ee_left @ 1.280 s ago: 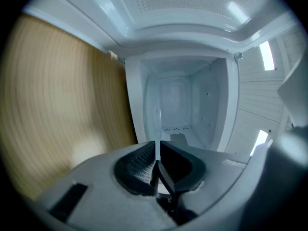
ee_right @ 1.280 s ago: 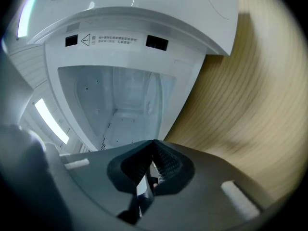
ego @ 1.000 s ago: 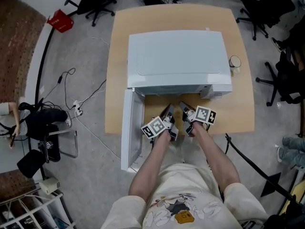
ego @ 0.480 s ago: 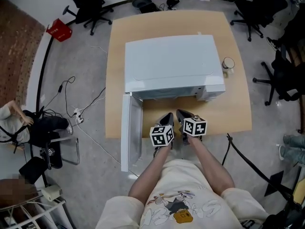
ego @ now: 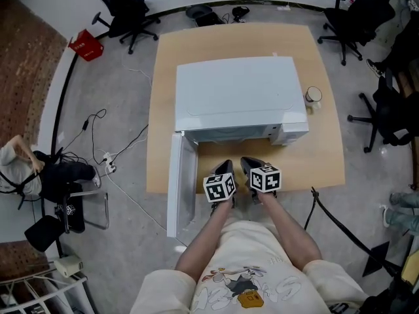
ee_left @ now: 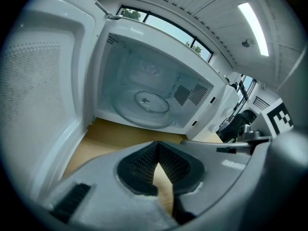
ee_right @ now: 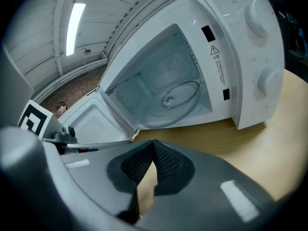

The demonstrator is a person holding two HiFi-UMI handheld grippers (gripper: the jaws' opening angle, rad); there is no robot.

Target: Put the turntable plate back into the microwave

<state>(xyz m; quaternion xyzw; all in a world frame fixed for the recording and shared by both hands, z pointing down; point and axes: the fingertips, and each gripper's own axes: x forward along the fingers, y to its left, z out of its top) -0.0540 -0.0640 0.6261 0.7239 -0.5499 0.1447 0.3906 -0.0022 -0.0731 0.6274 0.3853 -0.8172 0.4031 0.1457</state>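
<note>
Fingertips of the L gripper [ee_left: 157, 147] are seen pressed together, w/ nothing between them. Those of the R gripper [ee_right: 153, 147] are likewise closed on nothing. 2 grippers are counted in all, held side by side over the table's near edge, and 1 marker cube [ego: 219, 187] is carried on each. Both are pointed at the open front of the microwave [ego: 239, 93], only 1 of which is present.

1 glass turntable plate [ee_left: 147, 102] is seen lying flat on the cavity floor, i.e. inside the microwave and well apart from both grippers. No 2nd plate is counted.

1 door [ego: 179, 182] is swung wide open at the cavity's left, reaching past the table edge toward the person. 2 knobs [ee_right: 257, 16], one above the other, are found on the panel right of the opening.

1 wooden table [ego: 327, 156] bears the microwave. 1 cup [ego: 313, 97] is set on it just beside the microwave's right side.
</note>
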